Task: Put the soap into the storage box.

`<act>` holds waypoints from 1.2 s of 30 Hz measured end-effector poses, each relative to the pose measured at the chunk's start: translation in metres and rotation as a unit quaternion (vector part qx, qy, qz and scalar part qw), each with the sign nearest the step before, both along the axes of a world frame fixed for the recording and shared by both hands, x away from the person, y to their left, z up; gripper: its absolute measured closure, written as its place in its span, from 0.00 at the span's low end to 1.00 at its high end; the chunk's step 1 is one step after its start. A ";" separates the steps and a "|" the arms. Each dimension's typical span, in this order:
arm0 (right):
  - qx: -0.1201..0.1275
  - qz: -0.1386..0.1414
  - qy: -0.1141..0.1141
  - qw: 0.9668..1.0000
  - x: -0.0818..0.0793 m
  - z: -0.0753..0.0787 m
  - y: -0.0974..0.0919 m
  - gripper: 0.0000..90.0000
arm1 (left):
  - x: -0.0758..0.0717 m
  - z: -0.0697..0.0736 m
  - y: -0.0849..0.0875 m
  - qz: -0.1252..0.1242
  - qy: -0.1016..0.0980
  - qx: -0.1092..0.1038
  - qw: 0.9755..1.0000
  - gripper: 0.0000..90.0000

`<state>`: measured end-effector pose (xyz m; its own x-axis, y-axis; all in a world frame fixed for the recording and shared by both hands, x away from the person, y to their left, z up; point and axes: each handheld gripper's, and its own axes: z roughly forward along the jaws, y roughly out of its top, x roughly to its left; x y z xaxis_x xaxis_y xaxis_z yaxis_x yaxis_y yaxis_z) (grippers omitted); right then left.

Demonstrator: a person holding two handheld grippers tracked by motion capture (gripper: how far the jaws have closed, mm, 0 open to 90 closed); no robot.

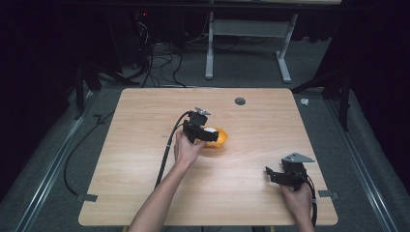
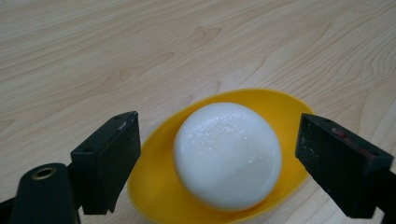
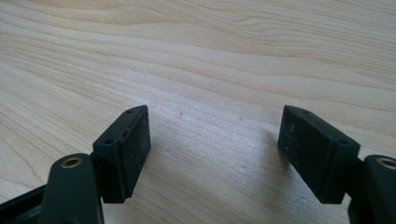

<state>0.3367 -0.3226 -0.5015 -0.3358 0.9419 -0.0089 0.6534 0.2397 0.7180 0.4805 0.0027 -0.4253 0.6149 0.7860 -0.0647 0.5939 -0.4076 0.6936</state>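
Left gripper hides near half of yellow bowl in high view. Bowl's near rim cut by bottom edge in left gripper view. White ball's underside hidden.

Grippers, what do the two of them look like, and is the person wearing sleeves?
Both are black. The left gripper and right gripper each carry a grey three-cornered plate on top and trail a black cable. Each has two blocky black jaws with small screw holes and a brass-coloured ring near the base. The person's forearms are bare, with no sleeves in view.
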 end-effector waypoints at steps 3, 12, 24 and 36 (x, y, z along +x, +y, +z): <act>0.000 0.000 0.000 1.000 0.000 0.000 0.000 0.29 | -0.002 0.002 0.004 0.001 -0.003 -0.003 1.000 0.17; 0.000 0.002 0.001 1.000 0.000 0.000 0.000 0.29 | -0.008 0.012 0.016 0.004 -0.009 -0.017 1.000 0.17; 0.001 0.002 0.001 1.000 0.000 0.000 0.000 0.29 | -0.020 0.024 0.037 0.005 -0.023 -0.036 0.999 0.17; 0.001 0.002 0.001 1.000 0.000 0.000 0.000 0.29 | -0.031 0.034 0.058 0.006 -0.035 -0.036 0.999 0.17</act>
